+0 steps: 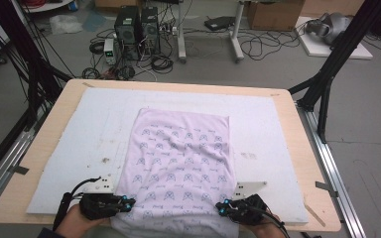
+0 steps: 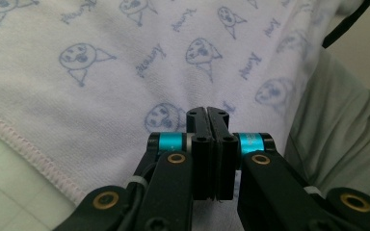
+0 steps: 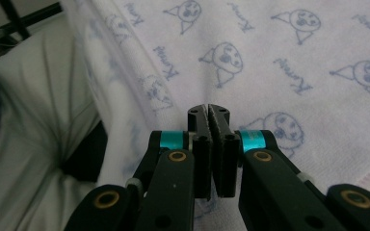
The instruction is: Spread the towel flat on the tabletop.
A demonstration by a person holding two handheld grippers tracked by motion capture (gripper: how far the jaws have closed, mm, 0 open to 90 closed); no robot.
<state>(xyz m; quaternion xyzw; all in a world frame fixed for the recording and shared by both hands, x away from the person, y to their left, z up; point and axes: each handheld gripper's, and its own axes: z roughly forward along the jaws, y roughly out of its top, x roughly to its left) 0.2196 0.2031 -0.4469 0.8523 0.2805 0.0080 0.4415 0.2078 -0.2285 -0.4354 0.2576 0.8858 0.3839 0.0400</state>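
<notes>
**Both grippers pinching the near edge of the towel**

So there's a pale pink towel [image 1: 178,163] with little blue cartoon faces printed on it, spread flat on a white mat [image 1: 79,144] that covers most of the wooden table [image 1: 297,129]. The towel sits about in the middle of the mat, and its near end hangs over the mat's front edge towards the person.

The left gripper [image 1: 121,202] is at the towel's near left corner and the right gripper [image 1: 222,207] at its near right corner. In both gripper views the black jaws are squeezed together with towel fabric caught between them, so both are clamped on the towel. The left gripper view shows the stitched hem [image 2: 33,156] just beside the jaws.
</notes>
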